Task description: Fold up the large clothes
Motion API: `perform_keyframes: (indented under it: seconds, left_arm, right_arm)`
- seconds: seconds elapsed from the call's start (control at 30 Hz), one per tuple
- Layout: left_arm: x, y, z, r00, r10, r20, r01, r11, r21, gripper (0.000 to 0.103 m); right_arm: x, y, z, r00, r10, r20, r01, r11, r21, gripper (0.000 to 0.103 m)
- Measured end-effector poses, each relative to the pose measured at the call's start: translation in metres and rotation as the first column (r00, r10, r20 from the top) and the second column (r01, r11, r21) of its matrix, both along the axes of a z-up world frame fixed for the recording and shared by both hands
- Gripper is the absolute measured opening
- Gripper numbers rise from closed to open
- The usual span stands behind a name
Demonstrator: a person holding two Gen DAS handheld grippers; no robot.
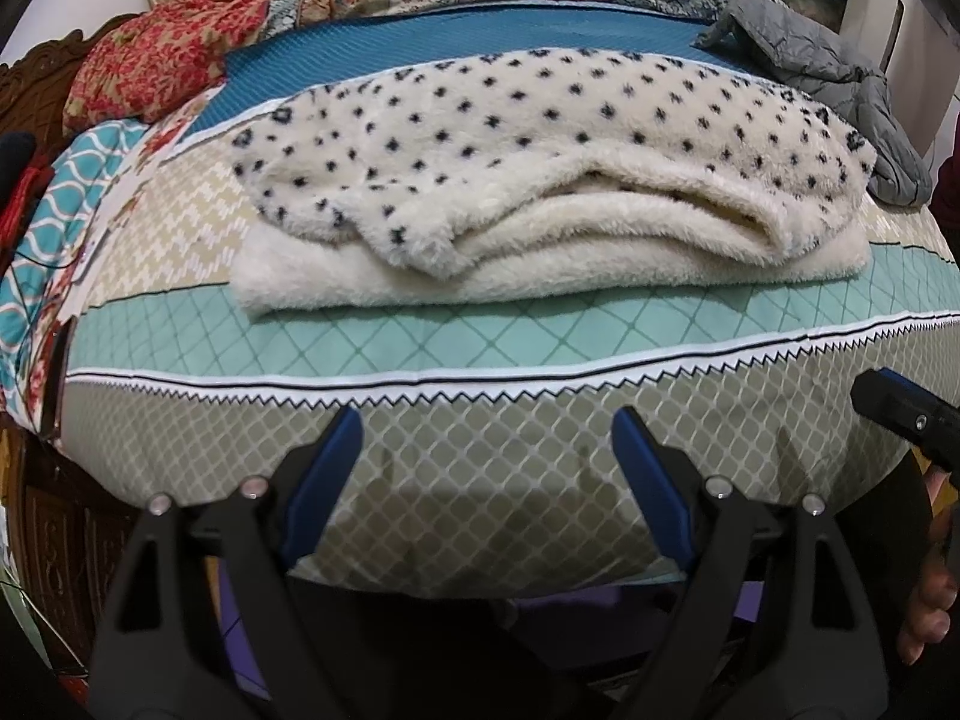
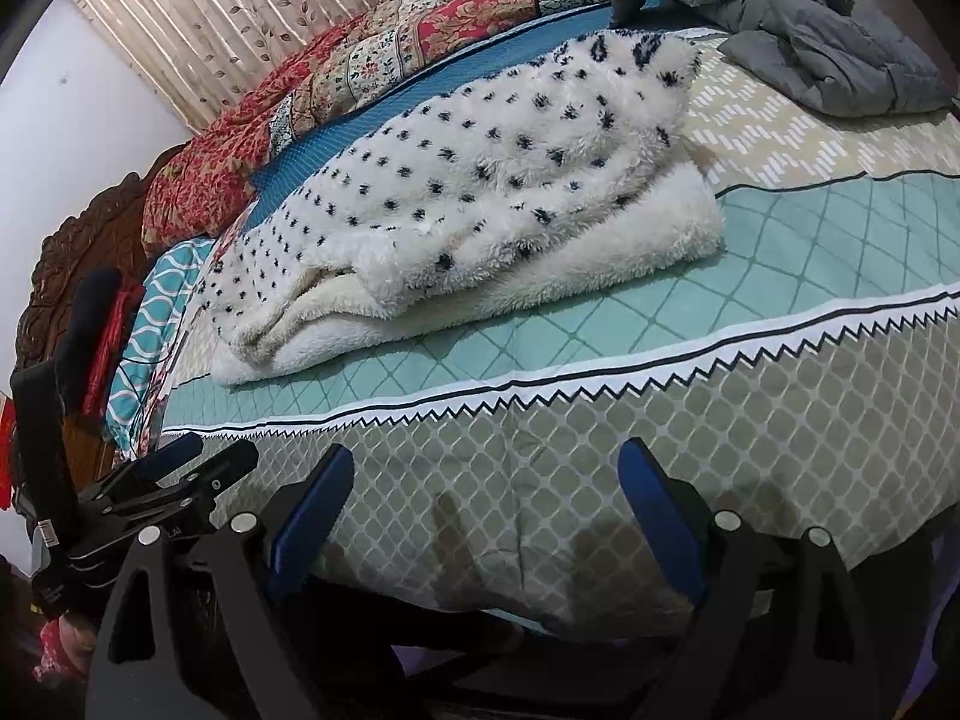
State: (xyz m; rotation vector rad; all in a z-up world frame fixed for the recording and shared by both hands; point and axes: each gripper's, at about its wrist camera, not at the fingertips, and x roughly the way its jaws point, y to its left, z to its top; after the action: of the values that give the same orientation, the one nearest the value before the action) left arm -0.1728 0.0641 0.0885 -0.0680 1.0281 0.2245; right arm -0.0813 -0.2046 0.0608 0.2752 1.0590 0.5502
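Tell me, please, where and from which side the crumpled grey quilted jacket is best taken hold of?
Judging by its pose, grip the crumpled grey quilted jacket at the sleeve end trailing toward the near bed edge, coming from the near right side. That part lies loose beside the folded white spotted fleece, while the rest is bunched.

The folded fleece garment (image 1: 540, 180) is hiding its own inner layers, so its type is staying unclear. The grey jacket (image 2: 798, 18) is running off the top edge in the right wrist view. The left gripper (image 1: 486, 420) is covering the near edge of the bed (image 1: 480, 480). A hand (image 1: 933, 606) is showing only partly at the right rim.
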Motion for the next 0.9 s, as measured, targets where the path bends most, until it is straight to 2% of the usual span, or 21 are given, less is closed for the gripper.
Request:
perform_keyframes:
  seconds: [0.9]
  left_arm:
    - [-0.0016,-0.0032,0.0028,1.0,-0.017,0.016,0.018,1.0,-0.014,0.082]
  right_arm:
    - [0.0004,0.0,-0.0006,1.0,-0.001,-0.002,0.001,1.0,0.001,0.091]
